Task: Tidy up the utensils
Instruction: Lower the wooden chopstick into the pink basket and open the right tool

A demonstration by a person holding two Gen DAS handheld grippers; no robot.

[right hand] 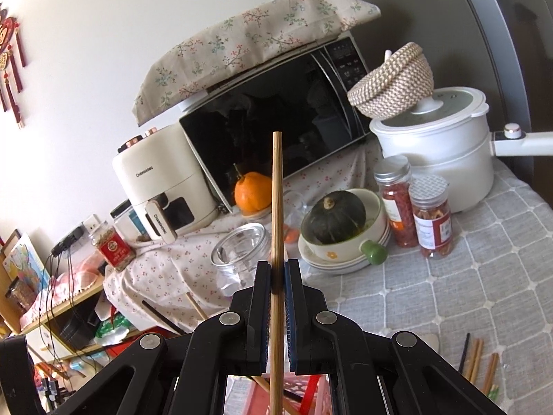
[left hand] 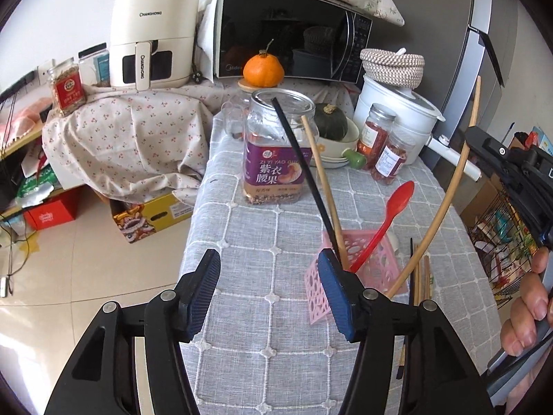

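Observation:
A pink perforated holder (left hand: pixel 375 242) stands on the grey checked tablecloth (left hand: pixel 262 311). In it lean a black chopstick (left hand: pixel 304 173), a wooden chopstick (left hand: pixel 321 180) and a red spoon (left hand: pixel 390 214). My left gripper (left hand: pixel 269 259) is open just left of the holder, with nothing between its blue pads; the right pad (left hand: pixel 333 290) overlaps the holder's left side. My right gripper (right hand: pixel 277 273) is shut on a long wooden chopstick (right hand: pixel 276 190), whose lower end reaches down beside the holder (left hand: pixel 446 204). Several loose chopsticks (left hand: pixel 421 276) lie to the right of the holder.
A purple-labelled glass jar (left hand: pixel 273 159) stands behind the holder, and further back an orange (left hand: pixel 263 71), microwave (left hand: pixel 287 34) and air fryer (left hand: pixel 152 38). A squash in a bowl (right hand: pixel 337 219), two spice jars (right hand: pixel 432 221) and a white pot (right hand: pixel 435 152) crowd the far right. The table edge drops off left.

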